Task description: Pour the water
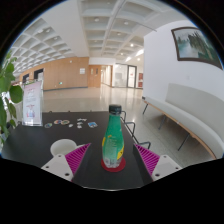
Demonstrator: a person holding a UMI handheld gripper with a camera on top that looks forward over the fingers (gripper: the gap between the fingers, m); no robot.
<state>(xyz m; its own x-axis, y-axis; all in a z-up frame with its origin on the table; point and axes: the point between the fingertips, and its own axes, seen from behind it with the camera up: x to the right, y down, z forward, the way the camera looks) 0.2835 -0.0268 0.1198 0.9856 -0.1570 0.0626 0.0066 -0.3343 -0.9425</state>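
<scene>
A green plastic bottle [113, 135] with a dark cap and a colourful label stands upright on a red round base [114, 165] on the black table [40, 140]. My gripper [112, 160] is open. Its magenta pads [79, 157] sit left and right of the bottle's lower part, with a clear gap at each side. A white cup [62, 146] stands on the table just left of the left finger.
Several small items [70, 123] lie at the table's far side. A white sign [32, 101] and a green plant [8, 95] stand at the left. A long bench [175, 118] runs along the white wall at the right, beyond the table.
</scene>
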